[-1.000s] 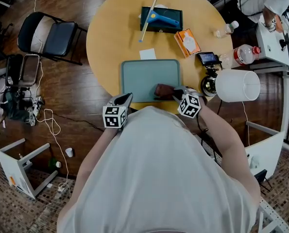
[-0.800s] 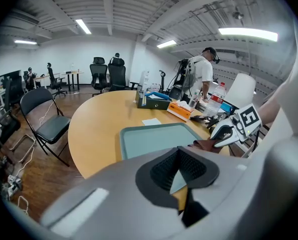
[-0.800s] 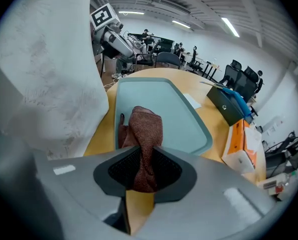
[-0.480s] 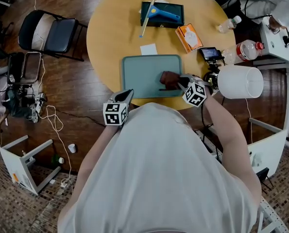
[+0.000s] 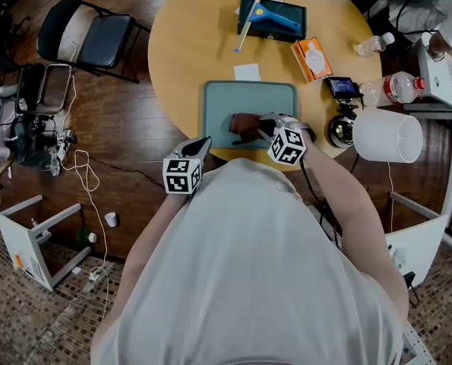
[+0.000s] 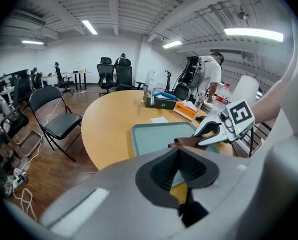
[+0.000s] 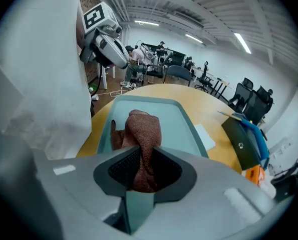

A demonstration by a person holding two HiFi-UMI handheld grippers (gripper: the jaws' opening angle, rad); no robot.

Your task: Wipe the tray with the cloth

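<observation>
Tray (image 5: 248, 97), teal, flat on the round yellow table (image 5: 180, 44), at 12 o'clock from the body in the head view. Carries the brown cloth (image 5: 243, 124) just short of its middle, toward 6 o'clock, pinched in the right gripper (image 5: 265, 125). Lay against the 3 o'clock rim half a second back, and near the 5 o'clock corner a second back: so a sweep up the right side, then across toward the left. Reads as wiping well under way, with the 9 to 12 o'clock part probably not yet covered. Leaves the left gripper (image 5: 199, 144) parked at the tray's 7 o'clock corner, much as before.

Left gripper view: shows its own jaws pressed together on nothing, with the tray (image 6: 154, 134) ahead at 12 o'clock and the cloth (image 6: 186, 143) at 1 o'clock under the other tool.

Right gripper view: shows jaws clamped on a bunched fold of cloth (image 7: 143, 129), with the loose end trailing onto the tray (image 7: 174, 124). Looks like contact with the surface, though cannot be confirmed.
</observation>
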